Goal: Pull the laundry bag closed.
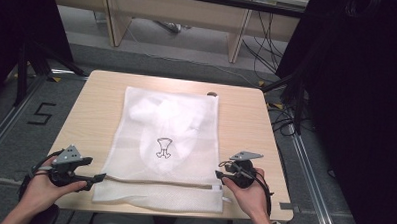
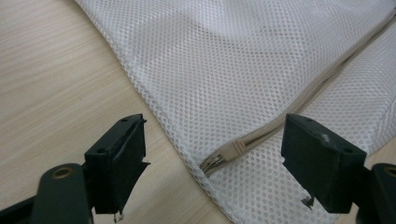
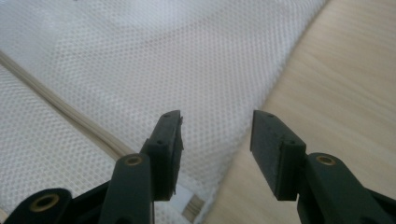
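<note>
A: What's on the counter (image 1: 246, 118)?

B: White mesh bag (image 1: 168, 141), flat, centre of the counter, long side running 12 to 6. Something white folded inside it, w/ a small dark print (image 1: 163, 148) showing through near the middle. Zip (image 1: 159, 182) runs across the bag's near end, 9 to 3.

A: Your left gripper (image 1: 100, 177)?

B: At 7 o'clock of the bag, just off its near-left corner, tips pointing toward 3. Jaws spread wide, nothing between them but counter and bag edge. In the left gripper view, the gripper (image 2: 212, 154) frames the zip's end: the zip pull (image 2: 219, 157) sits between the jaws, not touched by either.

A: Right one?

B: Right gripper (image 1: 218, 175) at 5 o'clock of the bag, by the near-right corner, tips pointing toward 9. Jaws apart, less wide than the left, holding nothing. In the right gripper view the gripper (image 3: 215, 133) hangs over the bag's side edge; one jaw over mesh, the other over bare wood. Zip (image 3: 60, 112) runs past at approx 8 o'clock of that view. Can't tell if the tips touch the mesh.

A: Hands?

B: Left hand (image 1: 41, 191) and right hand (image 1: 251, 194) each wrapped round a gripper body, coming in from 6.
</note>
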Demonstrator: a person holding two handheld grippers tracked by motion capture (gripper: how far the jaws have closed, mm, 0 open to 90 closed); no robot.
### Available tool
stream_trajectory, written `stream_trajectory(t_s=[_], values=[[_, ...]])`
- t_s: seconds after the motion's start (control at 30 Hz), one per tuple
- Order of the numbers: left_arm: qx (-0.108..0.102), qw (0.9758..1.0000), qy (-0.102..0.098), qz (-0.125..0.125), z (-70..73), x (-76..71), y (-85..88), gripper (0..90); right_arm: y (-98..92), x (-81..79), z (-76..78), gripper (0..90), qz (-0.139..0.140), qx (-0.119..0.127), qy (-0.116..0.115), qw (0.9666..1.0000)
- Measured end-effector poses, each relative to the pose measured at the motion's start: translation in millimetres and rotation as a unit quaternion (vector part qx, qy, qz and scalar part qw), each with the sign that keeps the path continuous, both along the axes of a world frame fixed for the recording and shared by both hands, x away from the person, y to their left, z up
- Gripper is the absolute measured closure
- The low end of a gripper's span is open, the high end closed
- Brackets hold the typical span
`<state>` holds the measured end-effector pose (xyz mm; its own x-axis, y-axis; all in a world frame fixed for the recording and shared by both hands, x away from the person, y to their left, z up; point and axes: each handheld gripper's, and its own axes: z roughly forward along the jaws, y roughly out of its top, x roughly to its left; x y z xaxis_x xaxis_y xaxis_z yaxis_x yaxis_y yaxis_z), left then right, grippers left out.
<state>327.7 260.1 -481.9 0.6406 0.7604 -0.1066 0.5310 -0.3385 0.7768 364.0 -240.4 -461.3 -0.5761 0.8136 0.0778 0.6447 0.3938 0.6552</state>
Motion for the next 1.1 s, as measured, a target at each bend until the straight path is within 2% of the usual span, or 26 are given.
stream_trajectory(t_s=[0.03,0.07,0.1,0.13,0.2,0.23,0.27,0.3,0.33,0.37,0.4,0.43,0.47,0.53,0.57,0.6,0.63,0.67,0.73,0.77,0.8,0.87,0.93,0.97,1.03,1.1], values=[[0.004,1.0,-0.005,-0.004,1.1,0.3,2.1,21.7,3.2,0.9,-2.2,54.1,0.006,0.009,-0.021,0.9997],[0.004,1.0,-0.005,-0.004,1.1,0.3,2.1,21.8,3.2,0.9,-2.2,54.1,0.006,0.009,-0.021,0.9997],[-0.016,0.9998,-0.004,0.012,2.0,-1.0,2.3,21.9,9.0,1.4,-0.8,52.9,0.027,-0.002,-0.033,0.9991],[-0.013,0.9998,-0.007,0.014,2.3,-1.3,4.2,22.1,13.1,0.0,1.9,52.3,0.035,-0.003,-0.025,0.9991],[-0.015,0.9997,-0.006,0.019,2.5,-1.2,5.7,24.7,17.4,-1.1,3.6,52.0,0.044,-0.006,-0.023,0.9987],[0.017,0.999,-0.014,0.038,5.8,0.0,11.6,26.2,28.5,-3.5,4.6,51.5,0.06,-0.003,-0.033,0.9977],[0.006,0.9982,-0.016,0.057,5.2,0.4,11.9,26.8,33.8,-3.8,5.0,51.5,0.074,-0.005,-0.036,0.9966],[0.01,0.9979,-0.011,0.064,6.0,1.0,15.3,27.4,39.6,-3.1,4.2,51.5,0.086,-0.003,-0.045,0.9952],[0.001,0.9971,-0.009,0.076,5.2,1.8,17.4,28.1,45.8,-3.3,4.1,51.5,0.094,-0.001,-0.046,0.9945],[-0.014,0.9953,-0.007,0.096,4.1,2.2,17.2,28.9,52.1,-2.9,4.5,51.5,0.106,-0.004,-0.05,0.9931],[-0.014,0.9945,-0.007,0.104,3.7,2.6,18.8,28.9,59.5,-2.5,3.7,51.6,0.117,-0.003,-0.059,0.9914],[0.001,0.995,-0.001,0.1,4.5,2.9,22.6,29.2,66.9,-2.9,4.5,51.8,0.126,-0.003,-0.057,0.9904],[-0.014,0.9939,0.002,0.11,2.9,3.3,21.6,29.5,73.7,-2.8,5.5,52.1,0.133,-0.008,-0.055,0.9896],[-0.018,0.9931,0.006,0.116,0.8,4.2,21.4,30.1,88.8,-1.9,5.2,52.6,0.147,-0.006,-0.063,0.9871],[-0.011,0.9929,0.012,0.118,1.1,4.5,21.8,30.2,95.5,-2.0,6.3,52.7,0.158,-0.007,-0.052,0.986],[-0.013,0.9927,0.012,0.12,0.8,4.9,21.9,30.2,103.4,-1.2,5.4,52.9,0.167,-0.005,-0.059,0.9841],[-0.009,0.9927,0.011,0.12,0.9,5.5,22.7,30.3,110.3,0.3,5.1,52.9,0.187,-0.008,-0.065,0.9801],[-0.01,0.9925,0.011,0.121,1.1,5.8,23.3,30.3,117.7,-0.7,4.8,52.9,0.182,-0.007,-0.062,0.9813],[-0.016,0.9916,0.012,0.128,0.9,6.0,23.4,30.5,129.1,0.1,6.3,52.9,0.201,-0.011,-0.06,0.9777],[-0.016,0.9914,0.012,0.129,0.7,5.9,23.8,30.7,135.6,0.2,5.4,52.9,0.205,-0.007,-0.066,0.9765],[-0.017,0.9912,0.015,0.131,0.5,6.0,24.2,30.8,140.8,-0.1,6.2,52.9,0.211,-0.004,-0.062,0.9756],[-0.009,0.9915,0.016,0.129,1.0,5.9,25.5,31.0,149.5,1.4,8.2,52.9,0.223,-0.007,-0.062,0.9727],[-0.011,0.9913,0.016,0.13,0.9,6.0,25.3,31.2,157.7,3.8,9.3,53.0,0.238,-0.008,-0.076,0.9683],[-0.009,0.9915,0.017,0.129,1.1,5.9,25.6,31.2,161.8,2.8,10.1,53.9,0.229,-0.005,-0.069,0.9709],[-0.008,0.9916,0.016,0.128,1.1,5.7,25.4,31.3,169.8,4.2,11.1,54.4,0.241,-0.008,-0.07,0.9679],[-0.018,0.991,0.016,0.131,0.5,6.0,24.1,31.4,177.7,5.5,11.5,54.7,0.255,-0.007,-0.071,0.9644]])
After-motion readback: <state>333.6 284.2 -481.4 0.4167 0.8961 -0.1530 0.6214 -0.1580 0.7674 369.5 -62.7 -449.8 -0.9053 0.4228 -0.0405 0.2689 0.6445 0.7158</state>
